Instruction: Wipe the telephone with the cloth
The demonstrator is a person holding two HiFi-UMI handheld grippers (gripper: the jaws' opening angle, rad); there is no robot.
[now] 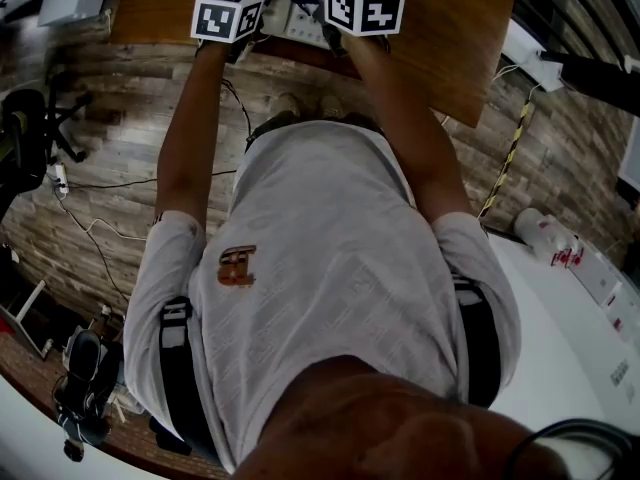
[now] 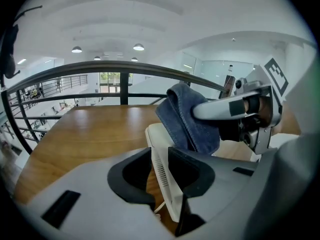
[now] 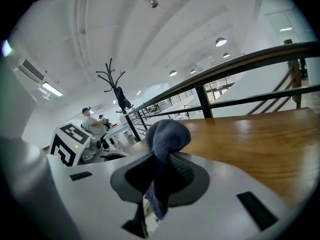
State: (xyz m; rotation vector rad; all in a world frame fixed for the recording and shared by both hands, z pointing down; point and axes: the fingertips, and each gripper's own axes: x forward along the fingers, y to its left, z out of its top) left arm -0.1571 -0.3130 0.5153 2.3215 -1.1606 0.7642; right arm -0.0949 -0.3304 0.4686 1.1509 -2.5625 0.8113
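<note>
We see the cream-white telephone point(image 2: 165, 184) tipped up on edge above the wooden bench point(image 2: 85, 134), its slotted side clamped between the left tongs point(image 2: 159, 159), while the bunched blue cloth point(image 3: 167, 134), pinched in the right tongs point(image 3: 160, 173), lies over its upper end.

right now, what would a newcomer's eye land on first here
The dark blue cloth stands out most, bunched between the fingers of the right gripper above the wooden table. Next comes the white telephone, clamped on edge in the left gripper, with the cloth at its top end.
</note>
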